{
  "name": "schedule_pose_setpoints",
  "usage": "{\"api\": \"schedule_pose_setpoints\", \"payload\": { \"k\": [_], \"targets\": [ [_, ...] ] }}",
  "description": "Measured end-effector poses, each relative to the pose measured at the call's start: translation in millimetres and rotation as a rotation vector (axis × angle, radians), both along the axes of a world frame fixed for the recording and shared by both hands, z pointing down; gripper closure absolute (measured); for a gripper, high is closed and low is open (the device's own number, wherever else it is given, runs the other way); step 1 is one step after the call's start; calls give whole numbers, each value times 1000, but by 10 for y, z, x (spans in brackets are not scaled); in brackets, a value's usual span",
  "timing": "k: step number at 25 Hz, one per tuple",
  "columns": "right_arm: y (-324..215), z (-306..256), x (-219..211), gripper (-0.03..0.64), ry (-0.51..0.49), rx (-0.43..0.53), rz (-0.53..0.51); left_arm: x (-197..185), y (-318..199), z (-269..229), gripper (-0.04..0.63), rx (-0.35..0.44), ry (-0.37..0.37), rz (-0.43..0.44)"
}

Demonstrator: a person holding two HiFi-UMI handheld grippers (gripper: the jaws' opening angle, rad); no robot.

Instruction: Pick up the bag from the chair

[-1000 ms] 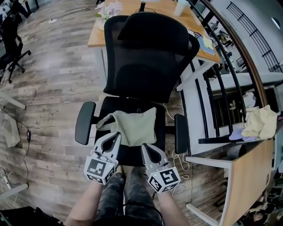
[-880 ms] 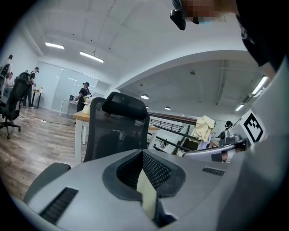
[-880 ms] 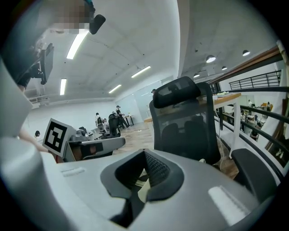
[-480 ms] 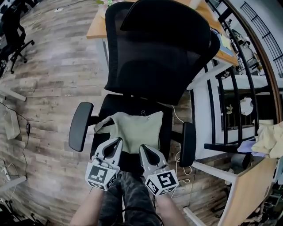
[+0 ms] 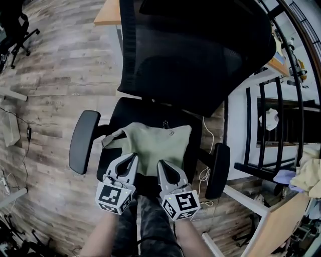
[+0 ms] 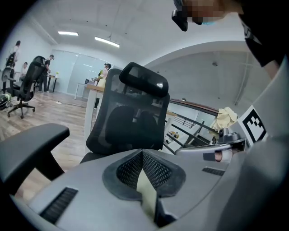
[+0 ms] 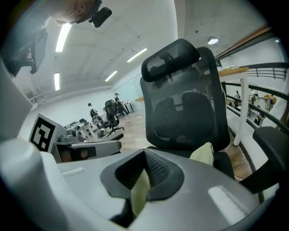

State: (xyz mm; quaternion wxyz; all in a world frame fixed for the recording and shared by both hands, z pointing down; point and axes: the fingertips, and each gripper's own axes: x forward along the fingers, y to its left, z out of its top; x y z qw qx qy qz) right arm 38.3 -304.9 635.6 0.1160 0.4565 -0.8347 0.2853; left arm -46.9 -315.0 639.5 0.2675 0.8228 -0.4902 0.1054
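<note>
Green bag lies on the chair seat, between the armrests. Left gripper and right gripper fingers are both closed, tips over its near edge. Only the gripper views catch people way back.

Two chairs are in sight: the near chair and the far chair. The near one has two armrests, the left armrest and the right armrest. There is one bag. There are two grippers, the left gripper and the right gripper, each carrying one marker cube. Two benches show: the top bench and the corner bench. One yellow cloth shows. The left gripper view shows two ceiling lights.
</note>
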Motion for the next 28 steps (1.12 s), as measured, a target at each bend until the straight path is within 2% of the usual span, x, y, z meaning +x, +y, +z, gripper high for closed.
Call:
{"api": "schedule_pose_setpoints", "payload": {
  "k": [6, 10, 11, 15, 17, 21, 26, 28],
  "targets": [
    [-256, 231, 255, 607, 70, -48, 50, -43, -50, 291, 597, -84, -16, -28],
    [-468, 315, 486, 601, 71, -75, 99, -41, -85, 422, 590, -115, -13, -49],
    [-522, 346, 549, 554, 76, -85, 111, -49, -102, 451, 578, -119, -19, -56],
    [-733, 483, 860, 543, 121, -131, 207, -109, -179, 568, 517, -144, -46, -101],
    [-823, 558, 1002, 505, 145, -159, 254, -149, -208, 626, 482, -163, -61, -132],
    [-935, 800, 1170, 448, 171, -269, 310, -194, -234, 736, 433, -207, -62, -172],
    [-1024, 1080, 1246, 388, 127, -413, 365, -207, -234, 837, 413, -239, -54, -188],
    [-1053, 1173, 1261, 385, 115, -455, 379, -236, -241, 872, 402, -249, -58, -203]
  ]
}}
